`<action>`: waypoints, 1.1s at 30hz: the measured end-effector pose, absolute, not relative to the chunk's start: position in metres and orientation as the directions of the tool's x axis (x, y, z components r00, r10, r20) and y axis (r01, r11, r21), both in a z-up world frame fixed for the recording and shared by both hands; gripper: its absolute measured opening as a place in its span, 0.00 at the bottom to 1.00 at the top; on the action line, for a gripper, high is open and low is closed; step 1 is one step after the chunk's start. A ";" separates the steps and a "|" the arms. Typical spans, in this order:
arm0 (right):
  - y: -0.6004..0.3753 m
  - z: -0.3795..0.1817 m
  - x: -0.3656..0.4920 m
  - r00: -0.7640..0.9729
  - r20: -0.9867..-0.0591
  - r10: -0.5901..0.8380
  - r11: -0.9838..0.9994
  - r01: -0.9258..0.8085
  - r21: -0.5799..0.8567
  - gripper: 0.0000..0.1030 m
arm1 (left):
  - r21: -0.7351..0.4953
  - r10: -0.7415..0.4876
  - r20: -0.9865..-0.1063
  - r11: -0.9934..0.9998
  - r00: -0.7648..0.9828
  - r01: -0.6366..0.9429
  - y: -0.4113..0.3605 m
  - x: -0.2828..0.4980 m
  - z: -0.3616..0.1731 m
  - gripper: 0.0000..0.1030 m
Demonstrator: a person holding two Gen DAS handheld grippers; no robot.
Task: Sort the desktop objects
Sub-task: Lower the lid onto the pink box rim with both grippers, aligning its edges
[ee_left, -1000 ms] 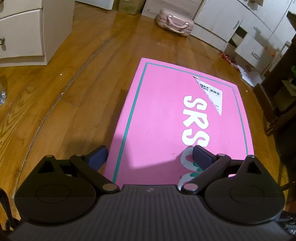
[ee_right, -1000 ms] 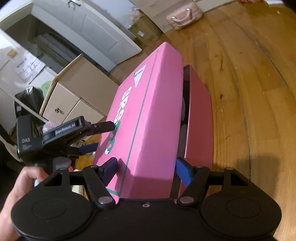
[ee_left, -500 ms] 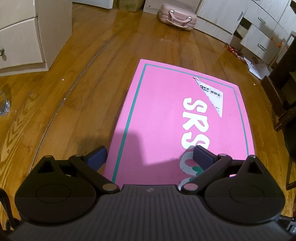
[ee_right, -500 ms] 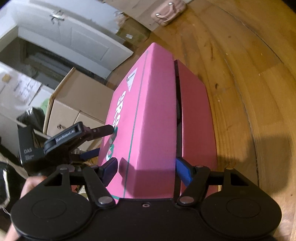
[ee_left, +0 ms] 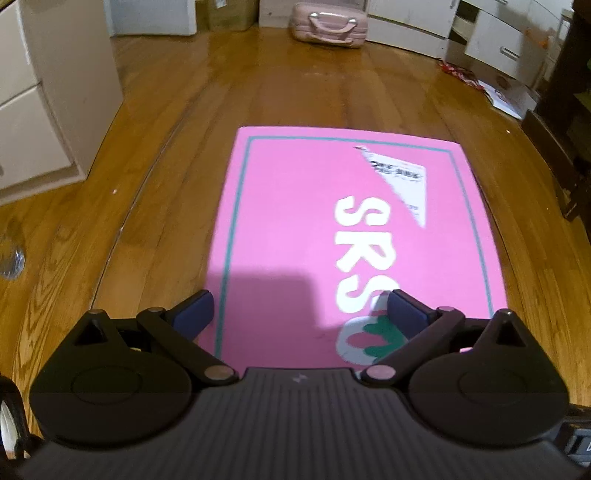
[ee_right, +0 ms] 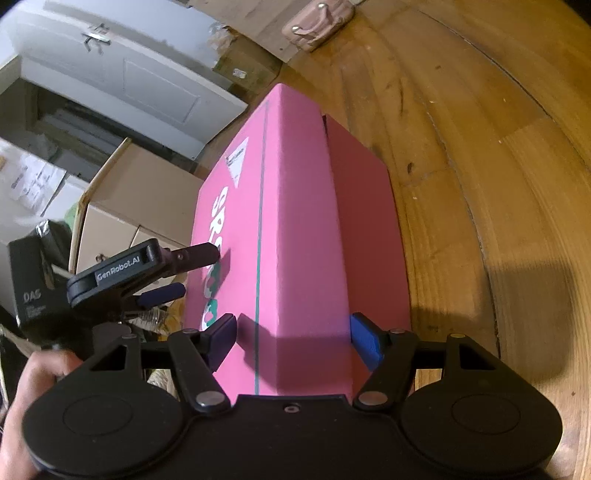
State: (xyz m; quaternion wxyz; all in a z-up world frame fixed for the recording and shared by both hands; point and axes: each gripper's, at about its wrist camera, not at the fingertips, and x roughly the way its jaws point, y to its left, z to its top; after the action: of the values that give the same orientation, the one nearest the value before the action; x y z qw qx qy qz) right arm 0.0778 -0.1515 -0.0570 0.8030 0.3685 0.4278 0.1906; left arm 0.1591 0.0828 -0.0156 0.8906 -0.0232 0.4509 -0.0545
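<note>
Pink cardboard: the pink box fills the near middle of both views, its lid face printed with white letters and edged by a thin green line.
Right gripper: nearest to its camera, it straddles the near corner of the pink box; the left pad lies against the printed lid face, the blue right pad sits at the slit where the lid meets the darker pink lower part, and the jaws stand partly closed around that lid edge.
Left gripper: spread wide above the printed face of the pink box, nothing between its fingers; the jaws have just been opening. From the right wrist view its black body hangs just left of the box, tips near the printed face.
Hand: grasps the left gripper's handle, left of the pink box.
Torn label: stuck on the lid past the white letters.
Wooden floor: lies beyond and around the pink box.
Pink case: far beyond the box, on the floor by the white cabinets.
White drawers: left of the box.
</note>
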 end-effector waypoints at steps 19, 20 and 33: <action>-0.171 -0.078 0.045 0.540 -0.521 0.661 0.593 0.050 0.804 0.74 | -0.238 -0.183 -0.799 0.971 0.573 -0.021 0.139 0.130 -0.027 0.99; -0.170 -0.080 0.045 0.535 -0.527 0.660 0.600 0.047 0.799 0.74 | -0.244 -0.185 -0.803 0.969 0.567 -0.028 0.142 0.129 -0.031 0.99; -0.159 -0.085 0.048 0.512 -0.530 0.676 0.605 0.025 0.795 0.69 | -0.382 -0.310 -0.791 0.924 0.528 -0.031 0.147 0.123 -0.049 0.99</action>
State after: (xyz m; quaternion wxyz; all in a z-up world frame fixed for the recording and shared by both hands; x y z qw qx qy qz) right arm 0.0475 -0.1594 -0.0851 0.7763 0.3915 0.4474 0.2098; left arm 0.1231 0.1467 -0.0494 0.8558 -0.1775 0.4791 -0.0815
